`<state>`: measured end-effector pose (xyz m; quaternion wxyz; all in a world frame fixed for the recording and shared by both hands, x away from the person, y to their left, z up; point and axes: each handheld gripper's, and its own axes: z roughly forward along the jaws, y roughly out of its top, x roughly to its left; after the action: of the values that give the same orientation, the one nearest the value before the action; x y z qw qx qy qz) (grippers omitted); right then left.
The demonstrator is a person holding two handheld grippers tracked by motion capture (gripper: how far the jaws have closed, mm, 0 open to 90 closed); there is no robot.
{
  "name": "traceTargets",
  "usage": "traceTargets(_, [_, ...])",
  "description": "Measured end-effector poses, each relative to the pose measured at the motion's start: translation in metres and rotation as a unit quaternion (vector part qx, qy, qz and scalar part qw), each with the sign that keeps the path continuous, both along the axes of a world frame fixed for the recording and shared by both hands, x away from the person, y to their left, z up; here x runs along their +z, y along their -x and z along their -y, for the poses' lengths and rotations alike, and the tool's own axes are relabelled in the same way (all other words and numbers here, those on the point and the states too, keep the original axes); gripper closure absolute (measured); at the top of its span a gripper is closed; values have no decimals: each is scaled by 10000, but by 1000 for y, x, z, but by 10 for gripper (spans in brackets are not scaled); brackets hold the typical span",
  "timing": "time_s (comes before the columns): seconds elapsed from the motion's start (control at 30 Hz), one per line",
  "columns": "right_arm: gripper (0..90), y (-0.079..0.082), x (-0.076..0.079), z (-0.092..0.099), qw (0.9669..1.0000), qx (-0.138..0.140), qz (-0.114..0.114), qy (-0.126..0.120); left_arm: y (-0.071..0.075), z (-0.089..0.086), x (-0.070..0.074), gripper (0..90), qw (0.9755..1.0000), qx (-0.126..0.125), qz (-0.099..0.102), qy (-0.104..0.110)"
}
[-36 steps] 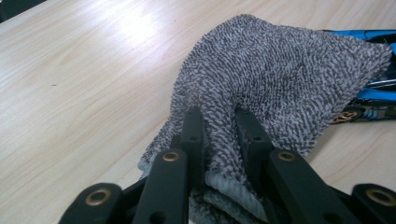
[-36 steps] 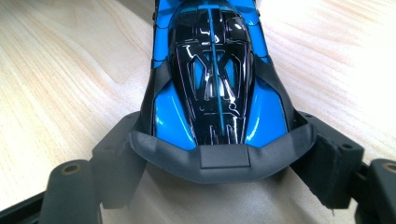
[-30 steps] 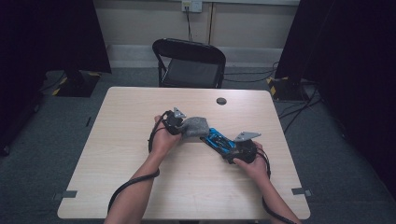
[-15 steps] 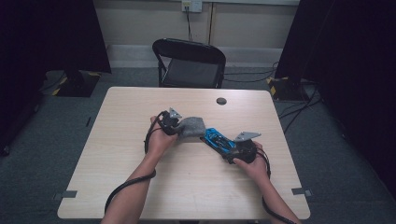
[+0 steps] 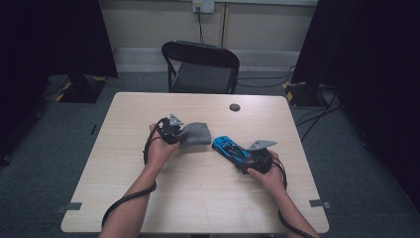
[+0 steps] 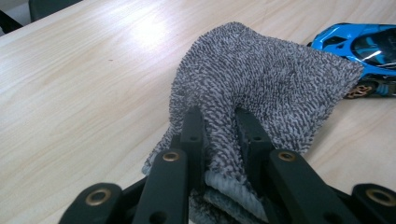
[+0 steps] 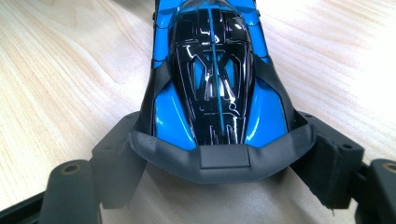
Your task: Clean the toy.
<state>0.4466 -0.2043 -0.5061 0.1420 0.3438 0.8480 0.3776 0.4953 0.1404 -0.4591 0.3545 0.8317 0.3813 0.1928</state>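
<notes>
A grey knitted cloth (image 5: 196, 134) hangs just above the wooden table (image 5: 198, 198), left of centre. My left gripper (image 5: 181, 134) is shut on its near edge. In the left gripper view the black jaws pinch a fold of the cloth (image 6: 261, 79) at the left gripper (image 6: 219, 119), and the toy car (image 6: 369, 44) lies beyond it at the upper right. A blue and black toy car (image 5: 230, 148) rests on the table to the right of the cloth. My right gripper (image 5: 243, 158) clamps its rear end, one pad (image 7: 116, 154) on each side of the car (image 7: 215, 70).
A black folding chair (image 5: 200, 64) stands behind the table's far edge. A small dark round disc (image 5: 235, 107) sits on the table near the back. Cables trail from both grippers over the front edge. Dark curtains flank the room.
My left gripper has carried the cloth a little to the left, away from the car's nose. The right gripper and the car have stayed put.
</notes>
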Motion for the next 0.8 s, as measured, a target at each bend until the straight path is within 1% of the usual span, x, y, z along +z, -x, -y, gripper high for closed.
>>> traceTargets(0.07, [234, 0, 0, 0, 10000, -3, 0, 0, 2, 0, 1, 759, 10000, -11, -11, 28])
traceTargets(0.1, [234, 0, 0, 0, 10000, -5, 0, 3, 4, 0, 1, 759, 10000, -11, 24, 27])
traceTargets(0.17, [226, 0, 0, 0, 10000, 1, -1, 3, 6, -1, 3, 759, 10000, -56, 17, 2])
traceTargets(0.2, [215, 0, 0, 0, 10000, 36, 11, 22, 7, 0, 3, 759, 10000, -47, 43, 29])
traceTargets(0.23, [209, 1, 0, 0, 10000, 46, 17, 29, 9, 0, 4, 759, 9999, -100, 46, 13])
traceTargets(0.27, [184, 1, 0, 0, 10000, 46, -10, 25, 10, -1, 5, 759, 9999, -106, 89, 7])
traceTargets(0.3, [172, 1, 0, 0, 10000, 29, -44, 40, 12, -1, 5, 759, 9999, -101, 49, 74])
traceTargets(0.33, [169, 1, 1, 0, 10000, 16, -32, 89, 13, -2, 6, 759, 9999, -137, 94, 38])
traceTargets(0.37, [169, 2, 2, 0, 9999, 39, 44, 128, 14, -2, 7, 758, 9998, -137, 125, -6])
traceTargets(0.4, [160, 3, 3, 0, 9999, 71, 65, 130, 16, -3, 8, 758, 9998, -174, 126, -5])
traceTargets(0.43, [153, 4, 5, 1, 9999, 80, 97, 103, 17, -3, 8, 758, 9997, -196, 118, 8])
traceTargets(0.5, [153, 5, 11, 2, 9999, 87, 136, -6, 20, -3, 8, 758, 9997, -175, 122, 107])
traceTargets(0.53, [153, 6, 14, 2, 9998, 108, 176, -4, 21, -3, 8, 758, 9997, -196, 108, 105])
traceTargets(0.63, [153, 6, 24, 3, 9997, 66, 216, -123, 25, -3, 9, 758, 9995, -260, 175, 11])
traceTargets(0.67, [153, 6, 28, 3, 9995, 29, 233, -204, 28, -2, 9, 758, 9995, -254, 165, 77])
traceTargets(0.7, [154, 5, 31, 3, 9993, 30, 214, -297, 29, -2, 9, 758, 9994, -281, 202, 15])
traceTargets(0.73, [156, 5, 34, 3, 9992, 34, 207, -348, 31, -1, 9, 758, 9994, -285, 174, 57])
traceTargets(0.77, [159, 4, 36, 2, 9992, 11, 194, -343, 32, 0, 9, 758, 9993, -327, 165, 74])
traceTargets(0.8, [164, 2, 38, 1, 9992, -9, 173, -355, 33, 0, 9, 758, 9992, -347, 178, 40])
